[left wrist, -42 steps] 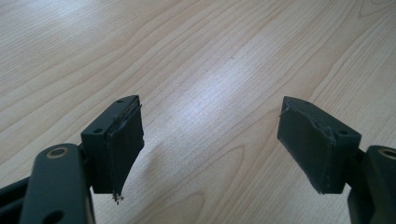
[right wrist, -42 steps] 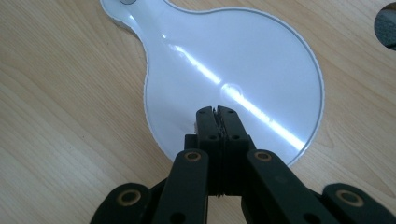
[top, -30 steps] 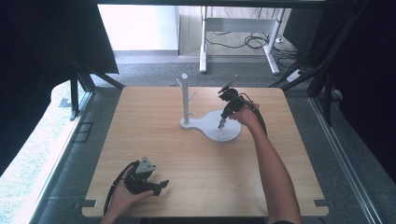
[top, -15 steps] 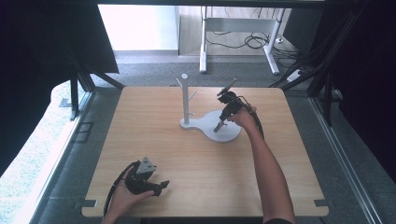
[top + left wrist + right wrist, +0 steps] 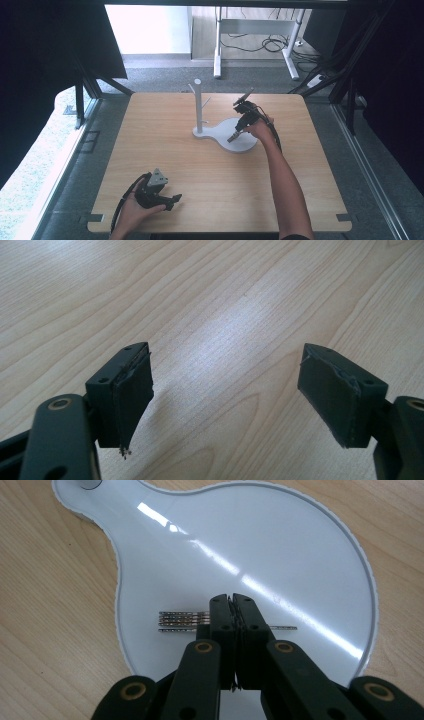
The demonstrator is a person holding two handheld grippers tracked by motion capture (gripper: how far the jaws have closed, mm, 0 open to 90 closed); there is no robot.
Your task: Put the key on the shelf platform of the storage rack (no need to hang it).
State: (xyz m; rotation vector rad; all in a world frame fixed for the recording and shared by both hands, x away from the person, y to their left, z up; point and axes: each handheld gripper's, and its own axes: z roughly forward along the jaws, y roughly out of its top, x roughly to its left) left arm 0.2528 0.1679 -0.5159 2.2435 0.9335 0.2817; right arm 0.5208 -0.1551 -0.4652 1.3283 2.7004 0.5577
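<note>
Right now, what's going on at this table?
A person works at a wooden table with a gripper in each hand. The right gripper is down over the round dish of a white stand, its jaws all but together on a small bunch of thin metal strips lying there; whether they are lifted cannot be told. Those jaws have just been opening slightly. The stand's post rises beside it. The left gripper rests near the table's front edge, jaws wide apart, nothing between them.
</note>
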